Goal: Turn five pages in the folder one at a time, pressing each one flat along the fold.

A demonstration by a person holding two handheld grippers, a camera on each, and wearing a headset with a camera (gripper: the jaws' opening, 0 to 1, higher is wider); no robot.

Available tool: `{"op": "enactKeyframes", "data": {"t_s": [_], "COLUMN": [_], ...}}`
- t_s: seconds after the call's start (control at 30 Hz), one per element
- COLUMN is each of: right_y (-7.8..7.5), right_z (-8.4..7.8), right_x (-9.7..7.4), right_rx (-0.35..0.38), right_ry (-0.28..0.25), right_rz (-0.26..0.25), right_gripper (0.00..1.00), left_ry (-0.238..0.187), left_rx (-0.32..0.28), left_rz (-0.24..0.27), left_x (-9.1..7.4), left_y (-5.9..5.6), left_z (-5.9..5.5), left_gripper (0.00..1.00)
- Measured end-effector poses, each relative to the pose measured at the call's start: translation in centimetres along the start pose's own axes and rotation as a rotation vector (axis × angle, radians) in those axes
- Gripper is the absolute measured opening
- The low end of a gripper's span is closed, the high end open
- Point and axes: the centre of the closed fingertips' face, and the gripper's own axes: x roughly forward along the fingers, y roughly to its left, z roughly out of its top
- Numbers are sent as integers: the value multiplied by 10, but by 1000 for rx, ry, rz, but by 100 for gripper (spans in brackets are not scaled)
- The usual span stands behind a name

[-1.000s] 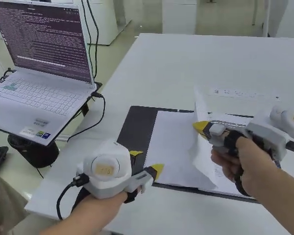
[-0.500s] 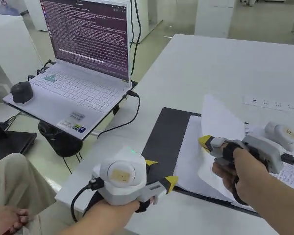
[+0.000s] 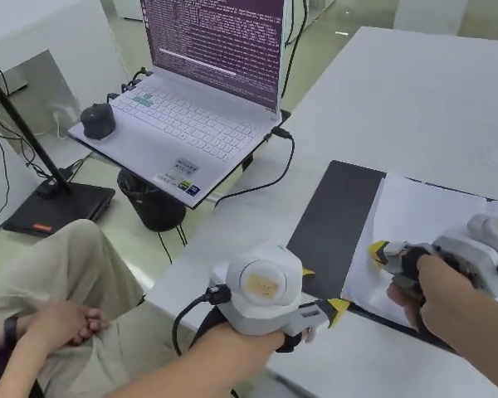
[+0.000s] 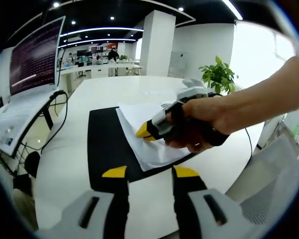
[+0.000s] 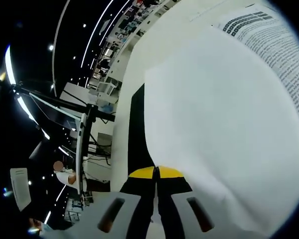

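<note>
The folder (image 3: 332, 217) lies open near the front edge of the table (image 3: 415, 91), and a page (image 3: 415, 217) is held low over its black cover. The right gripper (image 3: 378, 252) is seen with its jaws pressed together, apparently on the page's edge. The left gripper (image 4: 150, 172) is held just short of the folder, its jaws spread and empty. If the page is released before being pressed along the fold, it may spring back. If it is dragged while pinched, it could be creased or torn at the binding.
</note>
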Motion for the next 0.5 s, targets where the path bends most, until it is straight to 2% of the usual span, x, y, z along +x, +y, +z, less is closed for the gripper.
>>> {"op": "enactKeyframes", "data": {"t_s": [0.03, 0.13, 0.17, 0.2, 0.23, 0.33, 0.4, 0.43, 0.5], "right_y": [0, -3, -2, -1, -2, -3, -5, -7, -10], "right_z": [-2, -6, -9, -17, -17, -17, -19, -18, -14], "right_x": [1, 2, 2, 1, 1, -9, -18, -22, -33], "right_rx": [5, -6, -1, 16, 13, 24, 54, 53, 60], "right_ry": [1, 13, 27, 66, 63, 50, 72, 71, 68], "right_rz": [10, 20, 34, 56, 56, 98, 136, 139, 177], "right_gripper": [0, 4, 6, 6, 5, 8, 8, 8, 10], "left_ry": [5, 17, 18, 21, 26, 33, 38, 43, 48], "left_rx": [2, 11, 12, 14, 21, 34, 46, 54, 76], "left_rz": [-3, -9, -12, -14, -16, -29, -44, -49, -57], "left_x": [5, 8, 9, 11, 14, 22, 31, 34, 44], "left_y": [1, -1, -3, -4, -5, -10, -15, -19, -25], "left_z": [-4, -5, -4, -4, -5, -3, -2, -2, 0], "left_gripper": [33, 33, 33, 33, 33, 32, 31, 31, 32]}}
